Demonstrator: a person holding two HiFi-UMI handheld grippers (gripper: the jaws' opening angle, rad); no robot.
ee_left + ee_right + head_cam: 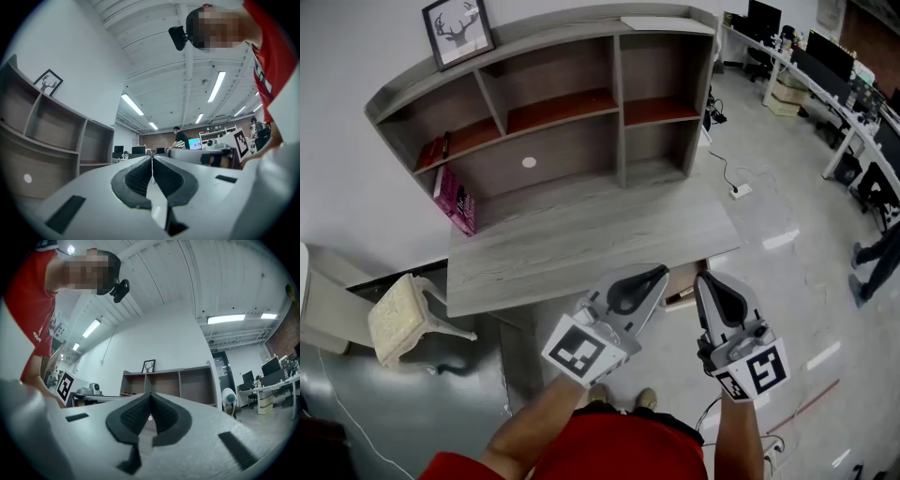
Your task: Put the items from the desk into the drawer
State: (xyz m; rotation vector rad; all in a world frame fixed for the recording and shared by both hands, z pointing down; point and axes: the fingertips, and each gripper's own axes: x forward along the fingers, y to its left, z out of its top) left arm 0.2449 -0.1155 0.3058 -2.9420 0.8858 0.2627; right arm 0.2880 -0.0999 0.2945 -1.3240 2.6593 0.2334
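The grey wooden desk (581,244) has a bare top apart from a pink book (456,199) standing at its left end, under the hutch. Just below the desk's front right edge, a brown drawer (682,277) shows open between my two grippers, with a dark item (679,299) lying in it. My left gripper (660,275) is held over the front edge, jaws shut and empty, as in its own view (152,159). My right gripper (701,278) hangs beside it, also shut and empty (150,395).
The hutch (553,103) has open shelves, with red items (431,152) on the left one and a framed deer picture (457,30) on top. A cushioned stool (398,319) stands left of the desk. A power strip (741,190) lies on the floor at right.
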